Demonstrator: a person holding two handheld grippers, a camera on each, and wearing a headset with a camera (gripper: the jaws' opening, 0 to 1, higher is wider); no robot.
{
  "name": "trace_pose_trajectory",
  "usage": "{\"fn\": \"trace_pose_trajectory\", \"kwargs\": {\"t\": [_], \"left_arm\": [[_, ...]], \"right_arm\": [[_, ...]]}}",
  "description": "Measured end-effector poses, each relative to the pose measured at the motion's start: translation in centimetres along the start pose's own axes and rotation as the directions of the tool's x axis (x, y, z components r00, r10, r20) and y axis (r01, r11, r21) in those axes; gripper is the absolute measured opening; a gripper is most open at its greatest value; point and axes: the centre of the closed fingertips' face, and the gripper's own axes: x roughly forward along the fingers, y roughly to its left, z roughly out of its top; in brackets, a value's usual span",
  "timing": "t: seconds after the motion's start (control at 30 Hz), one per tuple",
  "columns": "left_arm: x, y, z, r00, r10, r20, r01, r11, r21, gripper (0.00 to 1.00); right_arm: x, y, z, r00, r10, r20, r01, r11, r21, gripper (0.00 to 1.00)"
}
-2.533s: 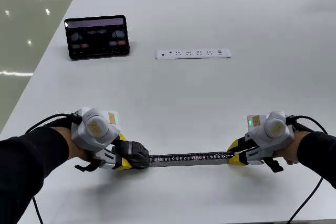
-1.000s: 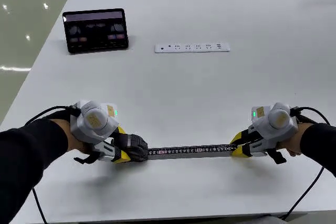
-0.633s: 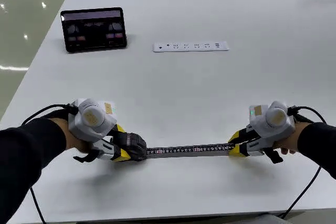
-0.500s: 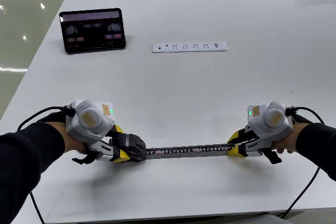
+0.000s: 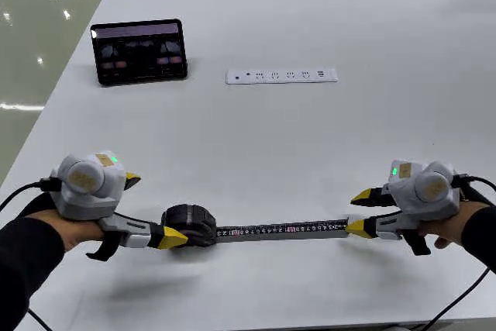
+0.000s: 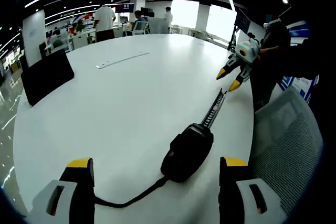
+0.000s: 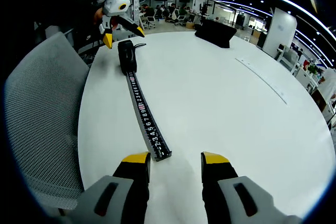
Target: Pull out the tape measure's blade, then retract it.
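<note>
Yellow-tipped left gripper [image 5: 155, 208] and right gripper [image 5: 356, 213] wide open, empty; tape measure [image 5: 190, 225] loose at table's [image 5: 310, 137] near edge, blade [image 5: 283, 230] out, seemingly ready to retract.

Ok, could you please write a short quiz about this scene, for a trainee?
1. True or false: the left gripper is shut on the case.
2. Where is the blade? A. Fully inside the case. B. Pulled out, lying flat on the table. C. Lifted in the air by the right gripper.
3. Which two things lie on the far part of the table?

Key
1. False: its fingers are open, with the case lying free on the table.
2. B
3. The tablet and the power strip.
</note>
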Motion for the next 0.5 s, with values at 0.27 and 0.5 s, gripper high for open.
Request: {"fn": "trace_pose_trajectory", "kwargs": {"t": [0.27,0.5], "left_arm": [[-4.0,1.3,-1.1,0.9773,0.136,0.162,-0.13,0.99,-0.048,1.0],[-6.3,1.8,-3.4,0.962,0.206,0.18,-0.191,0.977,-0.093,1.0]], "right_arm": [[-3.4,-0.4,-2.4,0.993,-0.114,0.032,0.11,0.989,0.097,0.53],[-6.1,1.0,-4.3,0.9819,-0.185,0.04,0.178,0.974,0.142,0.66]]}}
